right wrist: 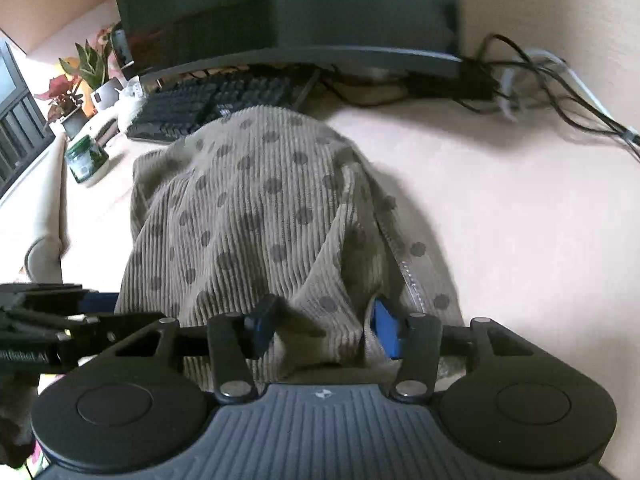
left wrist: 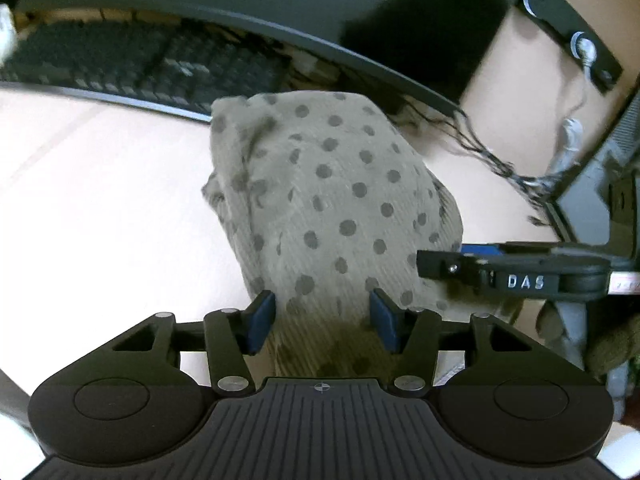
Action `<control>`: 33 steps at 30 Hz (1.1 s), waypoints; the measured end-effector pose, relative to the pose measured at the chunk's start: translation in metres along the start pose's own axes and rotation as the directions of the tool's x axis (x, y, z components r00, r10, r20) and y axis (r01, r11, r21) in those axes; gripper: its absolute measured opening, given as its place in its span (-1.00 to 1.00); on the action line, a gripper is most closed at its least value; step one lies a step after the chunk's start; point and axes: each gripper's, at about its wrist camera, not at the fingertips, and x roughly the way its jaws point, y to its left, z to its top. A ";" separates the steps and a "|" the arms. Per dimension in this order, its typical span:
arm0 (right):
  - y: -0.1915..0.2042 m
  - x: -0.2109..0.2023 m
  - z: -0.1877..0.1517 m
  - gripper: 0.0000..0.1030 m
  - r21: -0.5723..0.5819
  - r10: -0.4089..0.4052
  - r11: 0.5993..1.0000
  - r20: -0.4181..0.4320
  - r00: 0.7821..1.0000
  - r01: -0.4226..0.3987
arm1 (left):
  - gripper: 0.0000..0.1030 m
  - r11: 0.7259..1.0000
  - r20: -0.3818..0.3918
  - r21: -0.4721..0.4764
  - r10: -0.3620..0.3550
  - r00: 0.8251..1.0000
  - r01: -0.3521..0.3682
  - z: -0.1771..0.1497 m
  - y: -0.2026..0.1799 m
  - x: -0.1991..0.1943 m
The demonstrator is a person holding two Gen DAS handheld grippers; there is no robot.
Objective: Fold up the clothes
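Observation:
A tan corduroy garment with dark polka dots (left wrist: 328, 184) (right wrist: 256, 208) lies bunched in a heap on the pale desk (right wrist: 500, 220). My left gripper (left wrist: 323, 320) stands at the heap's near edge. Its blue pads are set apart with a band of the cloth running between them. My right gripper (right wrist: 324, 330) is at the near edge further right, jaws also apart, with a fold of cloth bulging between them and draped over the right pad. In the left wrist view one of the right gripper's fingers (left wrist: 448, 266) reaches in from the right against the heap.
A black keyboard (right wrist: 216, 100) and a dark monitor (right wrist: 288, 8) stand right behind the garment. Tangled cables (right wrist: 560, 92) run along the back right. A green jar (right wrist: 86, 158) and potted plants (right wrist: 80, 80) sit at the far left.

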 end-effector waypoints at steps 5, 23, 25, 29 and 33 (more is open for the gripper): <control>0.018 0.022 0.022 0.01 -0.062 -0.009 0.998 -0.012 1.000 0.008 | 0.14 0.999 0.013 0.021 0.040 0.999 -0.040 0.024 0.027 0.001; 0.019 0.078 0.102 0.54 0.121 0.099 0.986 0.104 0.990 -0.111 | 0.47 0.981 0.060 0.025 -0.196 0.979 0.194 0.094 0.067 0.040; 0.022 0.073 0.099 0.54 0.093 0.080 0.992 0.108 0.991 -0.090 | 0.52 0.973 0.060 0.022 -0.230 0.971 0.230 0.094 0.072 0.042; 0.035 0.031 0.078 0.54 -0.009 -0.033 0.999 0.186 0.982 0.035 | 0.52 0.959 0.060 -0.019 -0.282 0.958 0.284 0.095 0.082 0.045; 0.064 0.004 0.031 0.55 -0.173 -0.068 0.980 0.194 0.979 0.102 | 0.52 0.961 0.061 -0.015 -0.275 0.959 0.276 0.096 0.080 0.042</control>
